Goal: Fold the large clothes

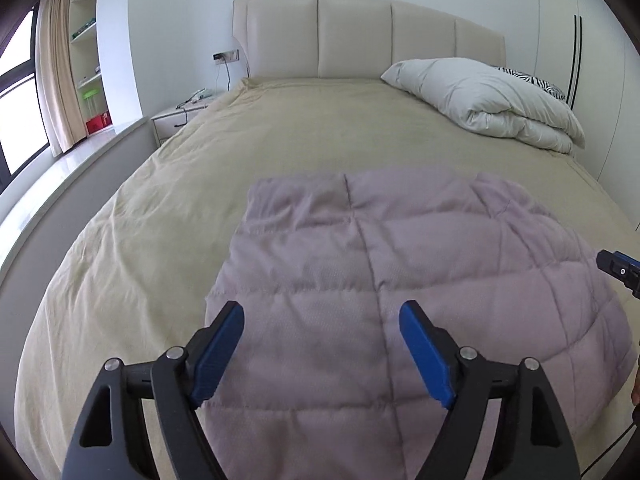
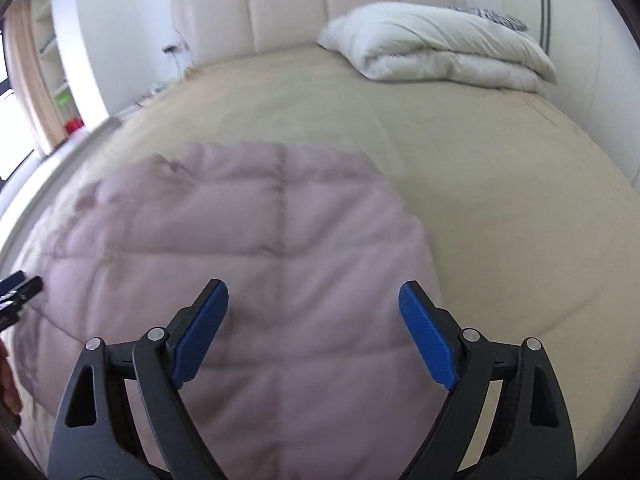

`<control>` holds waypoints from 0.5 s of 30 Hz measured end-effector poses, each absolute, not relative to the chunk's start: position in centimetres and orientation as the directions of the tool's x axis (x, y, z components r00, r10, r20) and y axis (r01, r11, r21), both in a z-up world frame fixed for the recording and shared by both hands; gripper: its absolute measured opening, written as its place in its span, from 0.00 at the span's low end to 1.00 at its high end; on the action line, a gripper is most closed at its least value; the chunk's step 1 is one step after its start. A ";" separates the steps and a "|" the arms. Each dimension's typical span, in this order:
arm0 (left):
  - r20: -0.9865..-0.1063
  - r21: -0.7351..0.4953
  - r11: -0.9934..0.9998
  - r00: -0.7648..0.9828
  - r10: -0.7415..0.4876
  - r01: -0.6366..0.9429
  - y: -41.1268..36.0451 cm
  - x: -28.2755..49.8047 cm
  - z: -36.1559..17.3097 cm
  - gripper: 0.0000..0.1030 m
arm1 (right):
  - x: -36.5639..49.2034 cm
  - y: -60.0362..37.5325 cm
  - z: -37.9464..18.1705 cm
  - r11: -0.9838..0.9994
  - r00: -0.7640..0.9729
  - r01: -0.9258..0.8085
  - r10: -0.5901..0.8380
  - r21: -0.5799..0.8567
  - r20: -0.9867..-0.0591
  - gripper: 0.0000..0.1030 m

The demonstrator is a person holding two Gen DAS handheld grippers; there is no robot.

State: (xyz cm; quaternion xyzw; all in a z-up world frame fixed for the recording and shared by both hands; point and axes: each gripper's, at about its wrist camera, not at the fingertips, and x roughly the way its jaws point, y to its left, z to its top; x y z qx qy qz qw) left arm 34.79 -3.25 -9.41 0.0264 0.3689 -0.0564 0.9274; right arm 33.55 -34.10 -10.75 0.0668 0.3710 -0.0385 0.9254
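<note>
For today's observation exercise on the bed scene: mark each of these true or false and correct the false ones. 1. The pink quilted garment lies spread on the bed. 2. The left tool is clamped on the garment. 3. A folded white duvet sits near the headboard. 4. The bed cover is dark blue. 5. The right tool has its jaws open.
1. True: the pink quilted garment lies flat on the bed.
2. False: the left tool is open, with nothing pinched between its jaws.
3. True: the folded white duvet sits by the headboard.
4. False: the bed cover is beige.
5. True: the right tool stands open above the garment.
</note>
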 end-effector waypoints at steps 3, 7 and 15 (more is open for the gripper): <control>-0.675 0.035 0.986 0.732 -0.096 0.161 -5.2 37.9 -8.9 0.80 | 36.9 -29.9 -8.9 0.996 0.727 0.006 0.059 0.092 -0.684 0.85; -0.725 0.045 0.986 0.684 -0.076 0.158 -6.3 43.0 -10.7 0.77 | 42.9 -25.9 -10.5 0.994 0.652 -0.067 0.108 0.086 -0.750 0.85; -0.781 -0.049 0.993 0.615 -0.104 0.106 -2.2 47.6 -14.2 0.79 | 50.1 -28.3 -13.5 0.996 0.617 -0.080 0.086 0.046 -0.782 0.96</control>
